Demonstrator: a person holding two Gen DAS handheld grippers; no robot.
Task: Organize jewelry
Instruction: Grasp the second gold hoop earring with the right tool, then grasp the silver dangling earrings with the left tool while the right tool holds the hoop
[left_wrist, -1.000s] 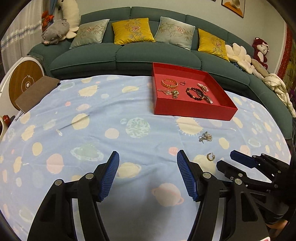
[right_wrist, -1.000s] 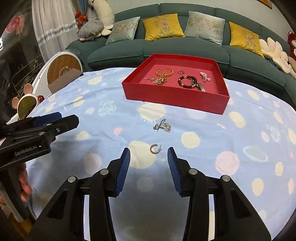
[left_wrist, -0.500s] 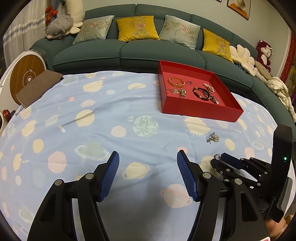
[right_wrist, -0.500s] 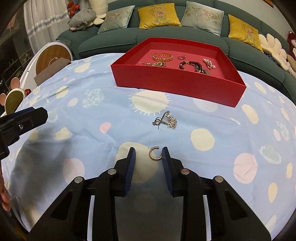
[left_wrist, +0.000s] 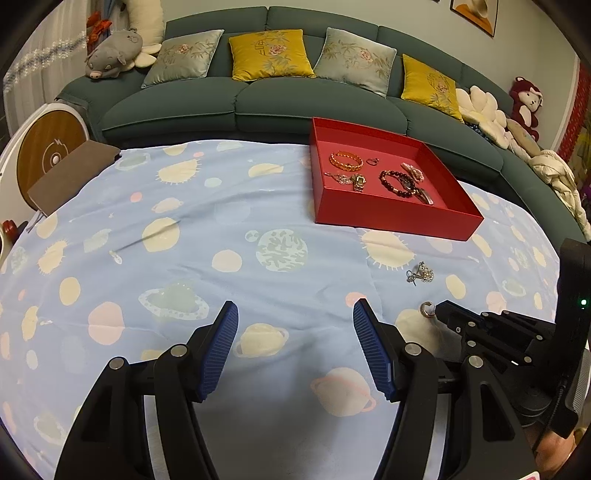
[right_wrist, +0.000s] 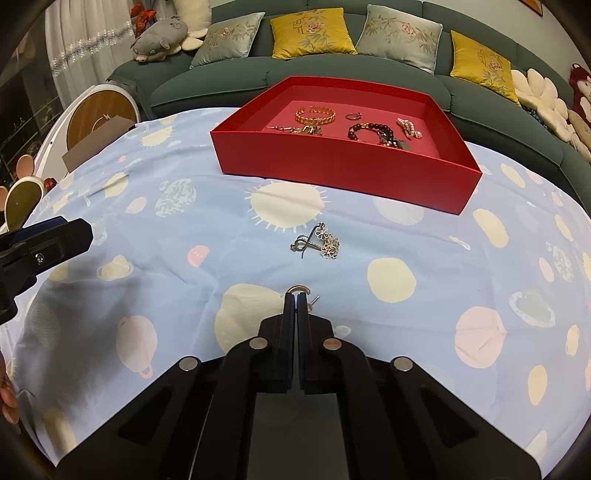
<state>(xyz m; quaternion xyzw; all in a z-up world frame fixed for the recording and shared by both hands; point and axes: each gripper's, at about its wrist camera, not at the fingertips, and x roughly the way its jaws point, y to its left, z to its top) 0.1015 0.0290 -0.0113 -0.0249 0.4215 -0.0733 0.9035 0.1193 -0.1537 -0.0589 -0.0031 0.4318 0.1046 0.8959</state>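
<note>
A small gold hoop earring (right_wrist: 297, 288) lies on the blue planet-print cloth, and my right gripper (right_wrist: 295, 295) is shut on it, the hoop's top poking out above the tips. The left wrist view shows the same earring (left_wrist: 426, 309) at the right gripper's (left_wrist: 439, 308) tip. A silver flower-shaped piece (right_wrist: 321, 242) (left_wrist: 419, 273) rests on the cloth just beyond. Behind it, the red tray (right_wrist: 332, 166) (left_wrist: 395, 221) holds a gold bangle (right_wrist: 315, 115), a dark bead bracelet (right_wrist: 369, 131) and several smaller pieces. My left gripper (left_wrist: 295, 325) hovers open over the cloth, nothing between its fingers.
A green sofa (left_wrist: 295, 103) with cushions and plush toys curves behind the table. A brown box (left_wrist: 70, 177) and a round white-and-wood device (left_wrist: 48, 147) sit at the far left edge. A tiny clear piece (left_wrist: 115, 256) lies on the cloth at left.
My right gripper came down over the gold hoop earring and its fingers closed onto it. The left gripper stayed put and open.
</note>
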